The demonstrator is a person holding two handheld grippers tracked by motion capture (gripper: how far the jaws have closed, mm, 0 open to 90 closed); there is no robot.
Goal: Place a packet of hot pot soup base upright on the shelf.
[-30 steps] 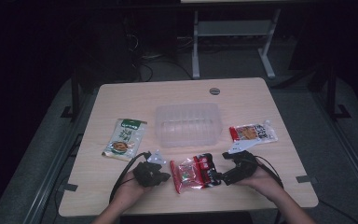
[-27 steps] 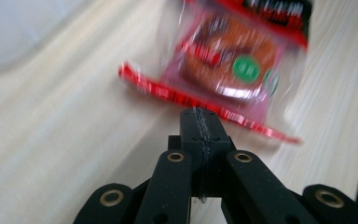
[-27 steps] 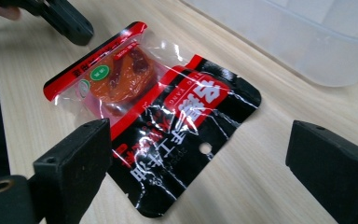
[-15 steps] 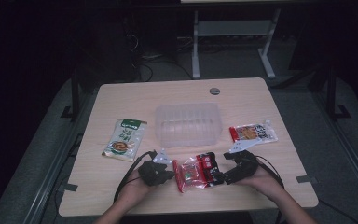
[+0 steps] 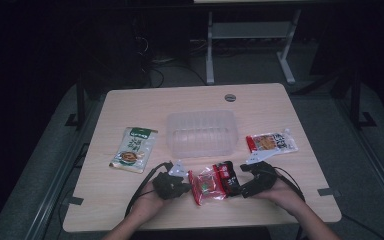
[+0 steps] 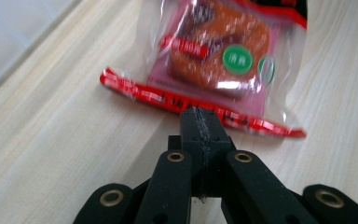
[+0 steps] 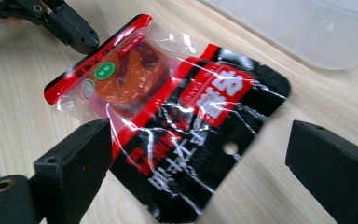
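A snack packet, clear over an orange-red piece with a red edge at one end and black print at the other, lies flat near the table's front edge. My left gripper is shut. Its jaw tips rest against the packet's red sealed edge, and I cannot tell whether they pinch it. My right gripper is open. Its two jaws stand wide apart on either side of the packet's black end, with the left pad close to the film.
A clear plastic container stands just behind the packet. A green packet lies at the left and a red-and-white packet at the right. The wooden table has bare room at the back, with a round grommet.
The left gripper shifted slightly left and came back to the packet's red edge. The right gripper and the packet have hardly moved.
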